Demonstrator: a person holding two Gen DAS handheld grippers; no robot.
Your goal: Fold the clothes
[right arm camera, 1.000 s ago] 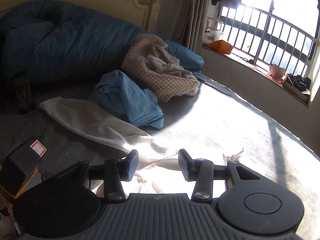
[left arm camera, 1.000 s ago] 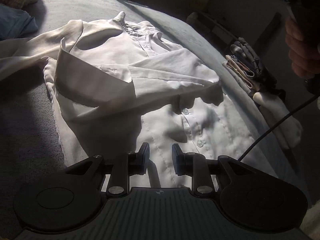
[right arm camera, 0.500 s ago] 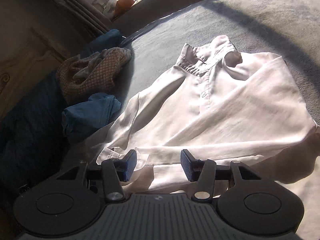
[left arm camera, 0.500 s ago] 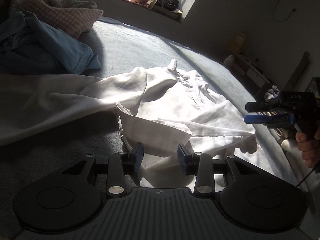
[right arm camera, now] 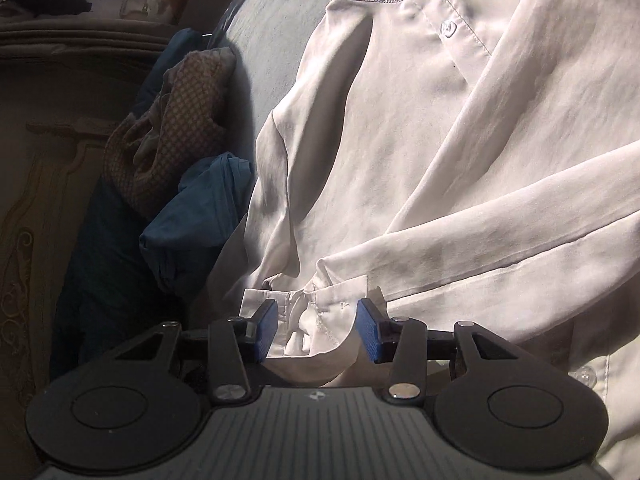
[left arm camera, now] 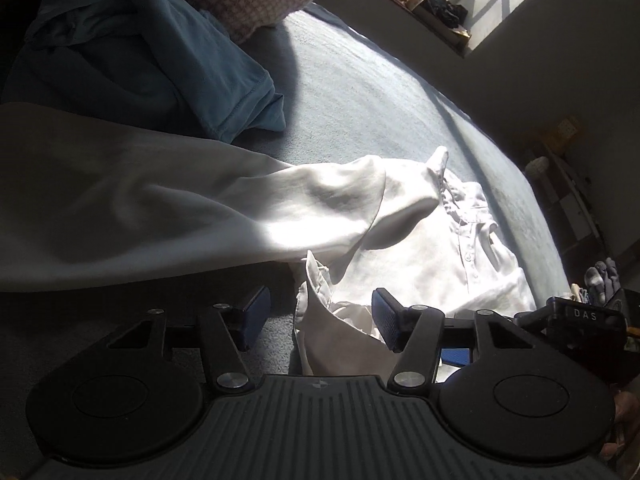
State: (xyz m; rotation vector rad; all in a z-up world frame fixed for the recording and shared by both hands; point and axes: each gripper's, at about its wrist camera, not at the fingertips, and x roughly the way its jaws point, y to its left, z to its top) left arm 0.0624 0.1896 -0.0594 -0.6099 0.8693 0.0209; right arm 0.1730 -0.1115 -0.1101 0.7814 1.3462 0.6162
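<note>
- White shirt (right arm camera: 400, 152) lies spread on the grey bed (left arm camera: 380, 92), one sleeve folded across its front.
- Right gripper (right arm camera: 316, 330) is closing, the sleeve cuff (right arm camera: 316, 304) between its jaws, pads not yet pressing.
- Left gripper (left arm camera: 320, 322) stands parted over the cuff's edge, gripping nothing.
- Blue garment (left arm camera: 160, 64) sits beyond.

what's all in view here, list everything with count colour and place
white shirt: 1, white, spread on the bed, one sleeve folded across the front, the other stretched out sideways
cuff: 1, white, between the right claw's pads
blue garment: 1, blue, bunched beyond the stretched sleeve
checked garment: 1, brown-and-cream, crumpled beside the blue one
bed: 1, grey-blue cover
left claw: 1, black with blue pads, open over the cuff
right claw: 1, black with blue pads, closing around the cuff, not yet pressing
</note>
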